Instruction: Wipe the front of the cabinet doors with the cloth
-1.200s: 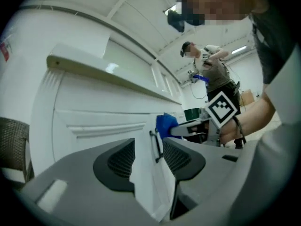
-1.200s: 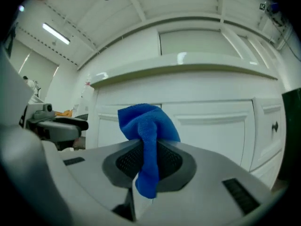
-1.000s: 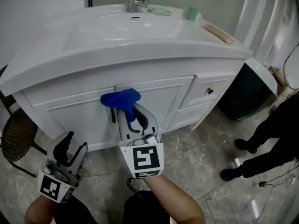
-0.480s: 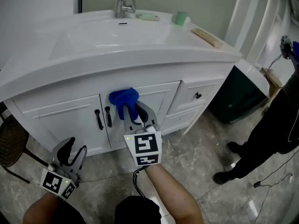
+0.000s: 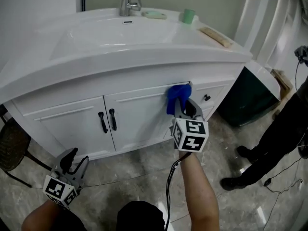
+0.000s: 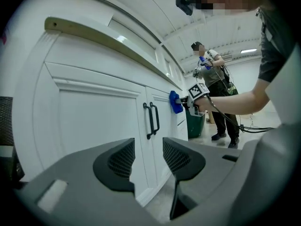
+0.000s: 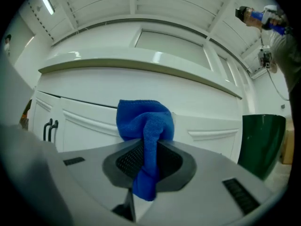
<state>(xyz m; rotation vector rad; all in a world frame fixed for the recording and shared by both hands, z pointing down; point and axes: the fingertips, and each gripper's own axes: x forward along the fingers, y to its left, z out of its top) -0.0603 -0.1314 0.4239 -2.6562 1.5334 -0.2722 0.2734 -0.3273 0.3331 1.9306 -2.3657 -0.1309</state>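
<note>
Left gripper (image 5: 77,158) is hanging low over the marble floor (image 5: 139,172), below and left of the black handles (image 5: 107,121). Its jaws are standing a little apart with nothing between them, same as 0.5 s ago, and its own view is looking along the cabinet doors (image 5: 139,114) past the handles.

Right gripper (image 5: 186,110) is reaching out on a straight forearm, well right of the handles. Its jaws are clamping the blue cloth (image 7: 145,126): the pads are pinching a folded strip, the bunched top is bulging above them and a tail is hanging below.

Change from earlier: the cloth was sitting just right of the handles, on the upper left of the right-hand door. Now it is pressing against the upper right corner of that door, far right of the handles, next to the drawer column. The drawer knob (image 5: 206,98) is just right of the cloth.

The doors are shut, and the handles are hanging side by side at the seam.

The white countertop (image 5: 144,47) is overhanging above the handles. The faucet (image 5: 129,3) is standing at its back, and a green cup (image 5: 187,16) is up and right of it.

A dark bin (image 5: 245,100) is standing far right of the handles, beyond the cabinet end. A bystander (image 5: 279,138) in black is standing further right.
</note>
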